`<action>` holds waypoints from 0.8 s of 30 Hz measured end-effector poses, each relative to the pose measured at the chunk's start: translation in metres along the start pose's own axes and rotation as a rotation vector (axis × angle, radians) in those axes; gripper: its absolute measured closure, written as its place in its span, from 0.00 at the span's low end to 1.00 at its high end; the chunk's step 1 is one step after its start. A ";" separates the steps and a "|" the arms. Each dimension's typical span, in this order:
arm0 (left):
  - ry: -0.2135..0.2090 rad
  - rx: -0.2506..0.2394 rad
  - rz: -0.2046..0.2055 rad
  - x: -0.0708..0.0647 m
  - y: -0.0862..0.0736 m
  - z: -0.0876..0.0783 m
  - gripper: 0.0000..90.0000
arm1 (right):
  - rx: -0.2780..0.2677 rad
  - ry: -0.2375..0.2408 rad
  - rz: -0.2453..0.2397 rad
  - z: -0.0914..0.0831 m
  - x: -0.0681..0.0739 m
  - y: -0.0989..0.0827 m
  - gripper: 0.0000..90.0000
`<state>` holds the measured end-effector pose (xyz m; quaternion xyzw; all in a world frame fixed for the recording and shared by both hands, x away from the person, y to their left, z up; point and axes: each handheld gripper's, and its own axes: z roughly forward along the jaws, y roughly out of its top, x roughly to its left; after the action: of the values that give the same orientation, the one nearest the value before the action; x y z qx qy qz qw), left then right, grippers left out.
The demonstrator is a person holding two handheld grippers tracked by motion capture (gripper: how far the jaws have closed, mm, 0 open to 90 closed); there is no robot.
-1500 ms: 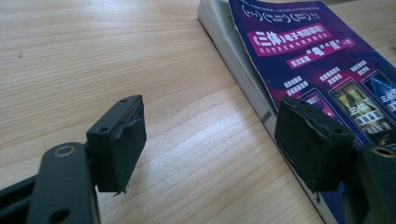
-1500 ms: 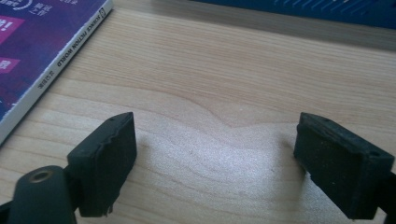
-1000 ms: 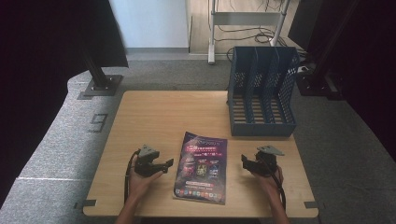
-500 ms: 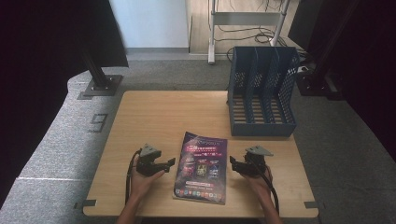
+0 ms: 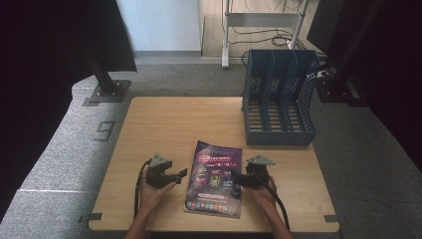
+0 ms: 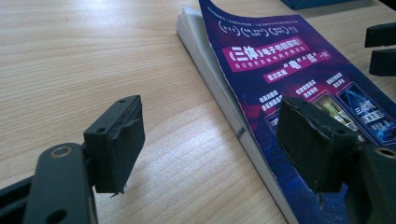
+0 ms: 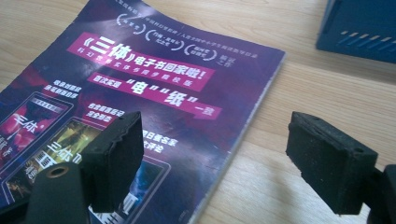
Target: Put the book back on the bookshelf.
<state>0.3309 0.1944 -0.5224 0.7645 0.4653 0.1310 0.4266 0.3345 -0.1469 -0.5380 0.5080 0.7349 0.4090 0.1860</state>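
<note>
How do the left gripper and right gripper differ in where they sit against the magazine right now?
The left gripper sits beside the magazine's left edge, over bare table; the right gripper reaches over the cover from the right edge. In the left gripper view the page edges run between its jaws; in the right gripper view the cover's thin edge does. Both are open, holding nothing, low near the table.

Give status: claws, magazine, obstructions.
Left claw open, at magazine left edge. Right claw open, over its right edge. Magazine flat on table, ungripped. Blue file rack behind, apart.
</note>
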 end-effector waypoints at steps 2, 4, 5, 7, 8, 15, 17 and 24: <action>0.002 -0.002 0.001 0.000 0.000 -0.001 0.27 | 0.004 0.002 -0.005 0.002 0.003 0.001 0.21; 0.002 -0.003 -0.001 0.000 0.000 -0.002 0.27 | 0.006 0.005 -0.010 0.004 0.005 0.002 0.21; 0.003 -0.004 -0.002 0.000 0.000 -0.003 0.27 | 0.007 0.008 -0.012 0.005 0.006 0.002 0.21; 0.004 -0.006 -0.004 0.000 -0.001 -0.003 0.27 | 0.008 0.011 -0.014 0.007 0.008 0.003 0.21; 0.002 -0.004 -0.003 0.000 -0.001 -0.003 0.27 | 0.010 0.012 -0.013 0.008 0.008 0.003 0.20; -0.006 0.006 0.002 -0.003 -0.002 -0.001 0.27 | 0.047 0.010 -0.013 0.021 0.010 0.002 0.19; -0.007 0.005 0.002 -0.004 -0.002 -0.001 0.27 | 0.056 0.015 -0.005 0.024 0.010 0.002 0.19; -0.019 0.009 0.014 -0.009 0.000 0.002 0.27 | 0.065 0.015 -0.007 0.027 0.010 0.001 0.19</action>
<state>0.3270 0.1861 -0.5222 0.7707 0.4566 0.1248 0.4267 0.3493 -0.1262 -0.5518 0.5081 0.7509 0.3881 0.1656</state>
